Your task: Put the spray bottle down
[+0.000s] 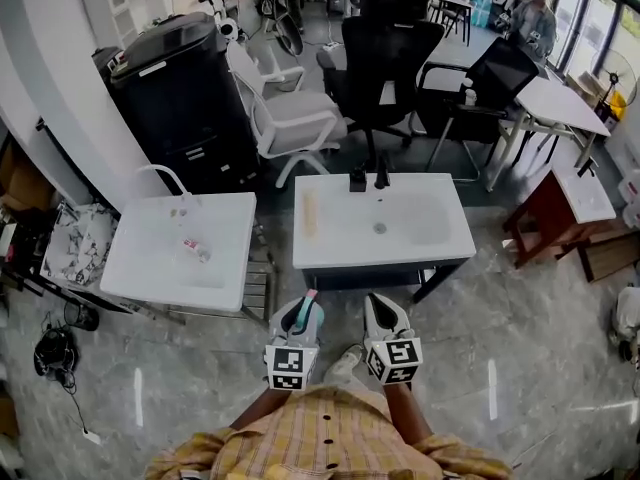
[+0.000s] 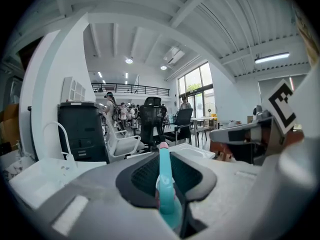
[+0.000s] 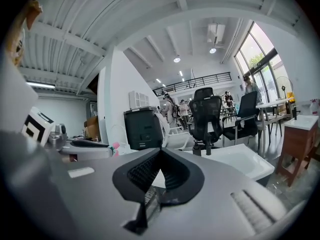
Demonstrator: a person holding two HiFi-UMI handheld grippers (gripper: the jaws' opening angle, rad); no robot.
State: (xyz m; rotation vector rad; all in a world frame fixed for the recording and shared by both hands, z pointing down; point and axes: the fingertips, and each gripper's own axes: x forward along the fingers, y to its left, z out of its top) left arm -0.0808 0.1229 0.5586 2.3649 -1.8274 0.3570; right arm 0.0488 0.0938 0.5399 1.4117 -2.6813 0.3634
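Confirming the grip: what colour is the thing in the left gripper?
Teal plastic spray bottle, pink-tipped; clearest in left gripper view.

The left hand-held gripper (image 1: 298, 313) clamps the spray bottle (image 2: 164, 176), the right hand-held gripper (image 1: 386, 313) closed.

Head view looks steeply down; both gripper views face the white sink (image 1: 440, 253)

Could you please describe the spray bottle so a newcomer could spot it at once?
Find the white sink in front of the person; two grippers sit just below its near edge. The spray bottle is clamped in the left gripper, the only teal, pink-tipped thing there, while the right gripper is empty.
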